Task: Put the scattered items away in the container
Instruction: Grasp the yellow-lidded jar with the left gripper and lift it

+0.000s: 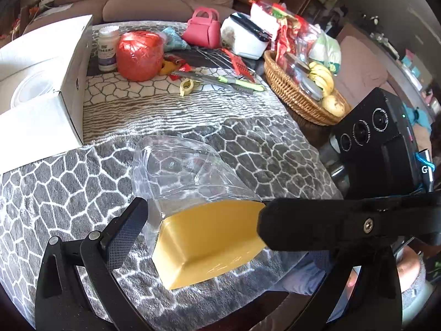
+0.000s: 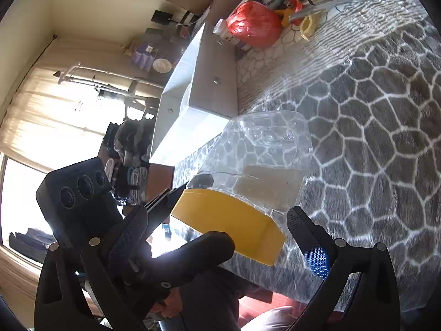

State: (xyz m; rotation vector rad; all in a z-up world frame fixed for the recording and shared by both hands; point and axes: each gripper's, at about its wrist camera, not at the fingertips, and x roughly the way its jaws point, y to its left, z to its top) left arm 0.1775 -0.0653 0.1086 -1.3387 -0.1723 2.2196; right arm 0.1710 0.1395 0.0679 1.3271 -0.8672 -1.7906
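A clear plastic jar point(image 1: 187, 171) with a yellow lid point(image 1: 209, 245) lies on its side on the grey patterned blanket point(image 1: 69, 182). It also shows in the right wrist view point(image 2: 264, 154), lid point(image 2: 228, 223) toward me. My left gripper point(image 1: 198, 234) is open, its fingers on either side of the lid. My right gripper point(image 2: 217, 234) is open around the lid end too; its finger point(image 1: 330, 223) crosses the left wrist view, touching the lid's right edge. An open white box point(image 1: 41, 93) stands at the left, holding a clear round tub.
Scattered at the far end: a red twine ball point(image 1: 139, 55), white bottle point(image 1: 108, 48), pink handbag point(image 1: 204, 27), knives and a green-handled peeler point(image 1: 237, 82), a yellow clip point(image 1: 187, 85). A wicker basket point(image 1: 292, 91) of bananas and bags sits right. The blanket's near edge is below.
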